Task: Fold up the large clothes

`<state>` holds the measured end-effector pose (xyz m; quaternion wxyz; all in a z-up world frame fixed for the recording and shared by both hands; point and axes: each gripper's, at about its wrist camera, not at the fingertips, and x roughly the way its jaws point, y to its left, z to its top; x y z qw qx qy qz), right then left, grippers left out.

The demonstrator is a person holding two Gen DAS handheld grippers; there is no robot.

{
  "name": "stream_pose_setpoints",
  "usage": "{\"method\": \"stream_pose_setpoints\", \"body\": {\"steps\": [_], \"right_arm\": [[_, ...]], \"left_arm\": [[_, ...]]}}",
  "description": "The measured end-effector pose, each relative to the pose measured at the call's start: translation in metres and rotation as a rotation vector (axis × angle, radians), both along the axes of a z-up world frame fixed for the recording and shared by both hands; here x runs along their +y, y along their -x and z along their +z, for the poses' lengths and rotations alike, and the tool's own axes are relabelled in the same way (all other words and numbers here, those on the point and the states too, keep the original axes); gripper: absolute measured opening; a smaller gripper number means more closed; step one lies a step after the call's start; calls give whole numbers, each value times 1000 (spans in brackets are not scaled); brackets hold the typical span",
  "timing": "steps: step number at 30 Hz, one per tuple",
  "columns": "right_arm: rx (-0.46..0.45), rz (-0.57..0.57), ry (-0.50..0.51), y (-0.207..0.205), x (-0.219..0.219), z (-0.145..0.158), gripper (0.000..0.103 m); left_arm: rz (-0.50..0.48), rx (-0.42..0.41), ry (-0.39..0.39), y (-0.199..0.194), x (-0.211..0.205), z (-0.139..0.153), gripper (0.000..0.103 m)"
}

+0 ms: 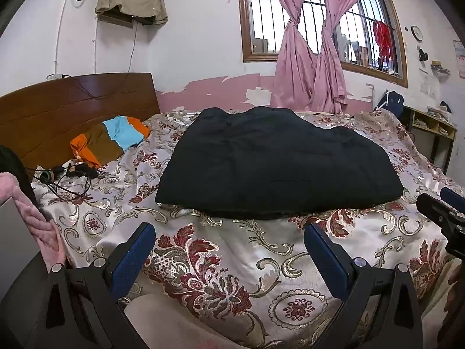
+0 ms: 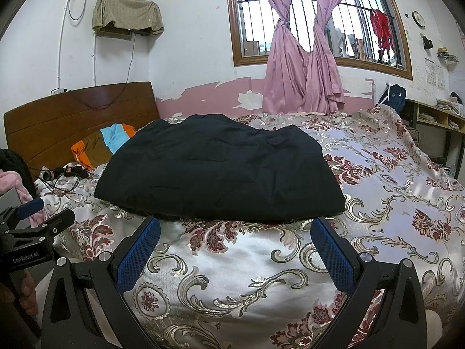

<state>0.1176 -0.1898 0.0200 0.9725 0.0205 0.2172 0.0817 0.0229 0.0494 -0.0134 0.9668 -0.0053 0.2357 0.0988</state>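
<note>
Black garment (image 1: 276, 163) ahead — beyond both (spread) jaws.

**Daylit room, heavy fisheye, sharp centre**

Soft daylight enters through the barred wood-framed window (image 1: 293, 14) (image 2: 305, 11); panes blow out white. The glossy floral satin bedspread (image 1: 261, 250) (image 2: 232, 267) throws pale sheen patches. The folded black padded garment (image 1: 276, 160) (image 2: 218, 168) reads nearly detail-free, with a thin shadow under its near edge. Straight lines bow strongly; corners vignette black. Focus is crisp mid-frame, softer at the rims.

A folded black garment (image 2: 218, 171) lies on the floral bedspread (image 2: 392, 180), beyond the right gripper's (image 2: 235, 229) spread fingers (image 2: 139, 250).
</note>
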Motion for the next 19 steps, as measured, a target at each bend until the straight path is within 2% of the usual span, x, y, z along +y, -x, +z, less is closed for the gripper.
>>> {"method": "stream_pose_setpoints", "body": {"steps": [19], "right_arm": [[3,-1,-1,1,1,0,102]], "left_arm": [[6,0,-12,-1,6,-3,103]]}}
